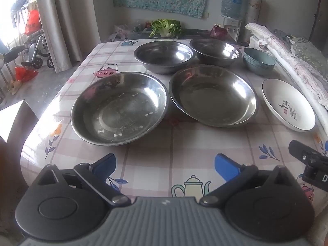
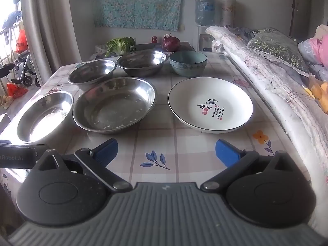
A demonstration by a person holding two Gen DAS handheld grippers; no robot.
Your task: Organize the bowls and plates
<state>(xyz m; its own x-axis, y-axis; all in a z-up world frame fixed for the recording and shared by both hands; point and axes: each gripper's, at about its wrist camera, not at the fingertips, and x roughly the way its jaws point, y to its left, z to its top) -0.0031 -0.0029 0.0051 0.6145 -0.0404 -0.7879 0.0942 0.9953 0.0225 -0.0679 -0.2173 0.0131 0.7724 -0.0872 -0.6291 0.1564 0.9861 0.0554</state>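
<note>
Left claw [image 1: 165, 165] and right claw [image 2: 166, 151], black arms, blue pads, ribbed grey housing, silver pivot screws

From my left wrist view, my right gripper [image 1: 311, 164] is cut off by the picture's right edge, so its jaws stay unseen there. The small red and black writing on the white plate [image 2: 210, 104] is too fine to read. The worktop's [image 2: 184, 143] near edge hides behind my gripper body.
</note>
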